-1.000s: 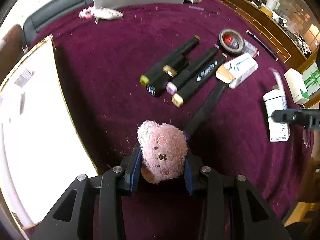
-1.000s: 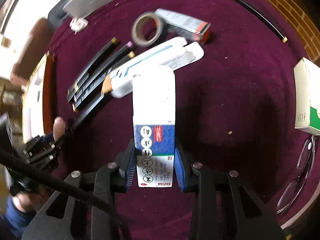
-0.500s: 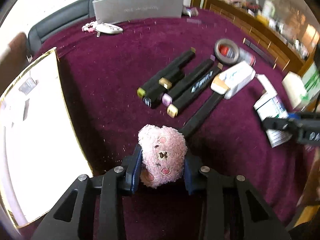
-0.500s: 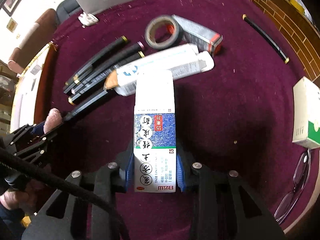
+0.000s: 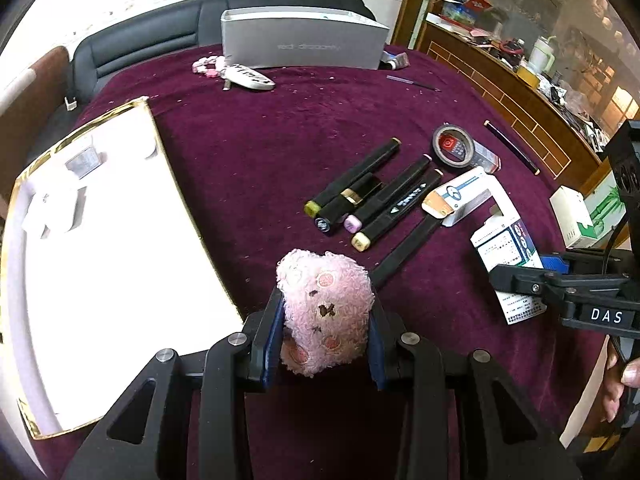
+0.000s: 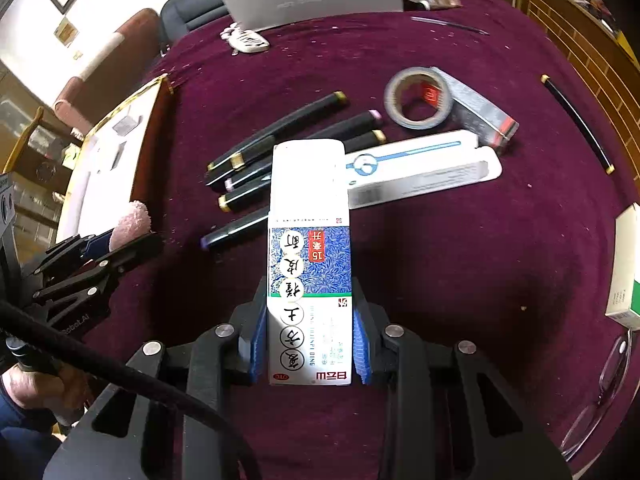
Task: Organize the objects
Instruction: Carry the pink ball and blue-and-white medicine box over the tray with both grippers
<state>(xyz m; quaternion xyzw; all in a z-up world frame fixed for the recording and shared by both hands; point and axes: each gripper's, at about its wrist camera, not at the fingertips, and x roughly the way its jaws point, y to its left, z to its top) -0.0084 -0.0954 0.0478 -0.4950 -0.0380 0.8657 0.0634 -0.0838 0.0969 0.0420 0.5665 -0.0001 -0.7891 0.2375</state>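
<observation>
My left gripper (image 5: 322,322) is shut on a pink plush toy (image 5: 324,308) and holds it above the purple cloth near the white tray (image 5: 100,264). My right gripper (image 6: 310,336) is shut on a white and blue medicine box (image 6: 309,264) held above the cloth; the box also shows in the left wrist view (image 5: 506,246). Several black markers (image 5: 372,196) lie side by side mid-table, next to a long white box (image 6: 420,170) and a tape roll (image 6: 418,100). The left gripper with the toy shows at the left of the right wrist view (image 6: 128,228).
A grey box (image 5: 300,44) stands at the far edge with a white remote (image 5: 248,78) before it. A green and white box (image 5: 584,212) and glasses (image 6: 600,384) lie at the right edge. A thin black pen (image 6: 576,120) lies far right.
Both grippers have lifted and pulled back from the table with their loads; the views show more of the far side. The right gripper has come nearer to the left one.
</observation>
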